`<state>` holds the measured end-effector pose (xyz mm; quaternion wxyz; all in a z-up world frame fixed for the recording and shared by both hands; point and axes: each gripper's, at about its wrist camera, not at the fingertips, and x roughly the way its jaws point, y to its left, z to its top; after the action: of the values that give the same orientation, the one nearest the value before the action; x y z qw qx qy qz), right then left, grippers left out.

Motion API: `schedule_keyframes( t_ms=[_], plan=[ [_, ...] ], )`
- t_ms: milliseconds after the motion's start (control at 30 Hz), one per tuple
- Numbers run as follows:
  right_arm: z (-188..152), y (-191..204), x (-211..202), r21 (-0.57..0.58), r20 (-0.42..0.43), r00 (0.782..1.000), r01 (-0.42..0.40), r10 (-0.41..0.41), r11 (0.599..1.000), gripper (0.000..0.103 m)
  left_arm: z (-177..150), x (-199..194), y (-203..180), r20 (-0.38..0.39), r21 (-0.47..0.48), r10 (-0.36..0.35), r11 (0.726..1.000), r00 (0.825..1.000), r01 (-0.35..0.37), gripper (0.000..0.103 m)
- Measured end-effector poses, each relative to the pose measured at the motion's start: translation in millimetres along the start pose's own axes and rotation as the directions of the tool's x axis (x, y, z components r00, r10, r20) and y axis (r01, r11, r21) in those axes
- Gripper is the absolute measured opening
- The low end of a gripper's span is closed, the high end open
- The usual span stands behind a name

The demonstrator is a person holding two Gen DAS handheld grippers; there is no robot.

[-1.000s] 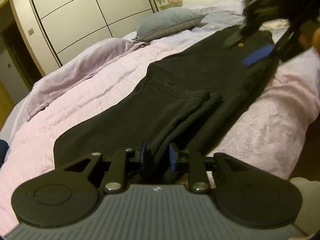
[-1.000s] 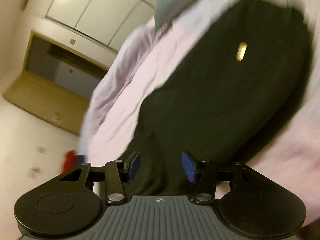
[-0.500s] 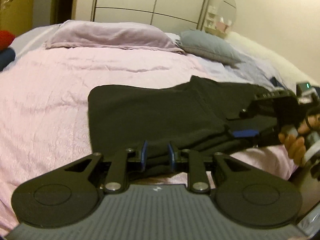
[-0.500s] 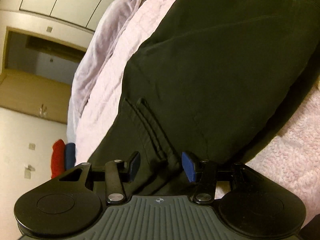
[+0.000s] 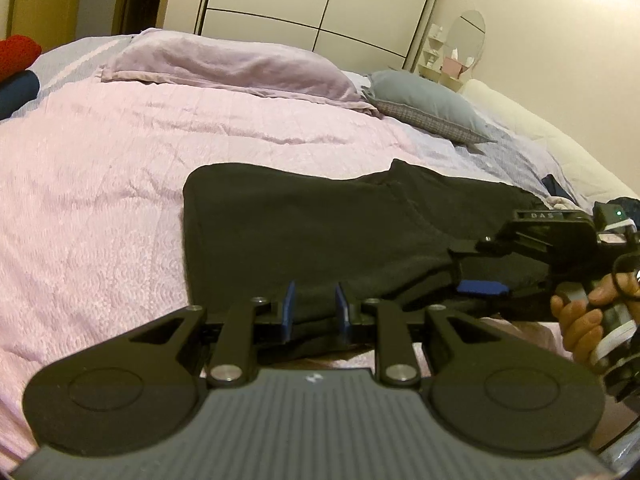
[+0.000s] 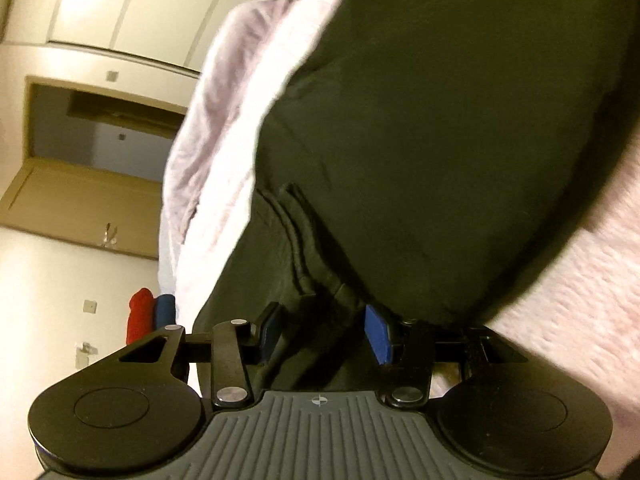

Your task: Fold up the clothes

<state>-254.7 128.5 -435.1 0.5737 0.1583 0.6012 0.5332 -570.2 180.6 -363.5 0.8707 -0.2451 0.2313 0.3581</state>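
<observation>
two grippers on black trousers (image 5: 320, 236), pink bedspread (image 5: 100, 208) underneath.
left gripper (image 5: 313, 312) pinching near hem; right gripper (image 6: 324, 334) spread wide, fabric between pads, not clamped.

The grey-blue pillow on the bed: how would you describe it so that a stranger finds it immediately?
Start from the big bed with the pink bedspread, where the black trousers lie. At its head, in front of the white wardrobe doors, two pillows lie side by side. The grey-blue pillow is the smaller one on the right, with a checked underside; its neighbour, the mauve pillow, is larger.

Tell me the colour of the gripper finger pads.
Blue, clearest on the right gripper pads in the right wrist view.
</observation>
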Motion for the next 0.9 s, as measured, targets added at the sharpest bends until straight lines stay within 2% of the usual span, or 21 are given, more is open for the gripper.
schedule_keyframes(
  t_ms=[33,167,200,333,500,567,600,633,700,767,833,900],
  plan=[
    [-1,3,2,-0.028,0.014,1.000,-0.003,0.003,1.000,0.049,-1,1,1,-0.001,-0.005,-0.001,1.000,1.000,0.001,0.020],
    [-9,21,-5,-0.205,0.091,0.995,-0.023,0.043,0.979,0.027,-2,2,1,0.001,-0.013,-0.003,1.000,1.000,0.003,0.020],
    [-10,26,-8,-0.248,0.110,0.993,-0.024,0.053,0.968,0.016,-1,2,1,0.001,-0.011,-0.004,1.000,1.000,0.004,0.020],
    [-23,33,-18,-0.312,0.145,0.989,0.014,0.033,0.950,0.013,2,3,-2,-0.001,0.003,-0.004,1.000,1.000,0.004,0.020],
    [-36,23,-35,-0.320,0.189,0.982,0.048,0.014,0.946,0.011,4,4,-5,-0.004,0.018,-0.009,1.000,1.000,0.009,0.020],
    [-33,22,-32,-0.309,0.143,0.990,0.058,-0.014,0.949,0.012,4,7,-4,-0.011,0.029,0.004,1.000,1.000,-0.004,0.020],
    [-28,19,-28,-0.287,0.111,0.993,0.071,-0.041,0.955,0.018,4,7,-3,-0.013,0.024,0.002,1.000,1.000,-0.002,0.020],
    [-22,14,-24,-0.235,0.083,0.994,0.085,-0.067,0.968,0.034,5,8,-2,-0.014,0.017,-0.001,1.000,1.000,0.001,0.020],
    [-15,-6,-20,-0.102,0.054,0.998,0.034,-0.029,0.994,0.037,7,6,-1,-0.013,0.012,0.005,1.000,1.000,-0.005,0.020],
    [-12,-13,-23,-0.023,0.054,0.998,-0.016,0.017,1.000,0.041,8,5,0,-0.017,0.012,0.014,1.000,1.000,-0.014,0.020],
    [-9,-17,-21,0.017,0.050,0.998,-0.046,0.045,0.999,0.050,9,4,2,-0.022,0.013,0.022,1.000,1.000,-0.022,0.020],
    [-7,-18,-15,0.036,0.043,0.997,-0.059,0.057,0.998,0.051,11,4,3,-0.024,0.020,0.035,0.999,0.999,-0.034,0.020]
  ],
)
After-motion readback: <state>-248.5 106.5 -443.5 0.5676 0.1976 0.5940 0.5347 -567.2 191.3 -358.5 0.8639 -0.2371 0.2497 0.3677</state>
